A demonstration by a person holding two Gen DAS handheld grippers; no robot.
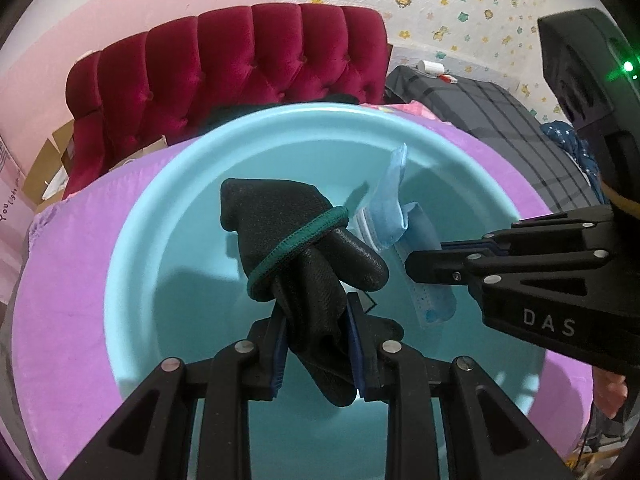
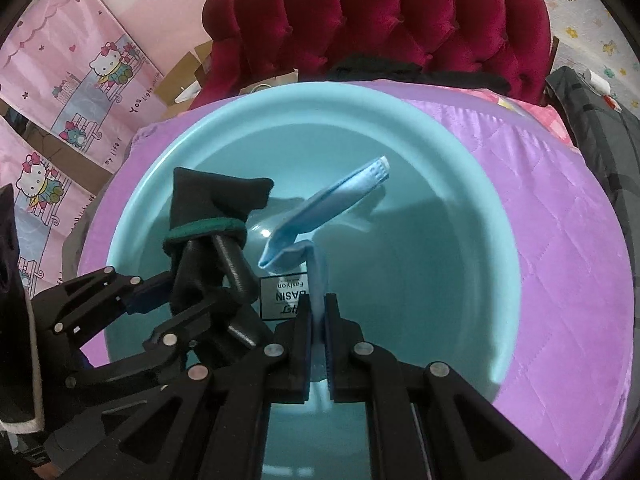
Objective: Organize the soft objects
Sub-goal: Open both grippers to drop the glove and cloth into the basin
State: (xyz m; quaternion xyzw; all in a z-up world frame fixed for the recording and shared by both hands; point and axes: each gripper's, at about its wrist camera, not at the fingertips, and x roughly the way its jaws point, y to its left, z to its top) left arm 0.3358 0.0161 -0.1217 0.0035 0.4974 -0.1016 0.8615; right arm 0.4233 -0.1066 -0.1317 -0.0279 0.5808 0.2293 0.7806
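A light blue basin (image 1: 132, 224) (image 2: 496, 216) sits on a purple quilt. My left gripper (image 1: 318, 332) is shut on a black glove with a green cuff (image 1: 296, 240) and holds it over the basin; it also shows in the right wrist view (image 2: 216, 216). My right gripper (image 2: 318, 320) is shut on a light blue face mask (image 2: 324, 200) and holds it over the basin. The mask also shows in the left wrist view (image 1: 390, 208), right of the glove, with the right gripper (image 1: 416, 268) coming in from the right.
The purple quilt (image 2: 560, 208) covers the bed around the basin. A red tufted headboard (image 1: 224, 64) stands behind. A dark grey plaid cloth (image 1: 520, 128) lies at the far right. Pink cartoon bags (image 2: 60, 92) and cardboard boxes are at the left.
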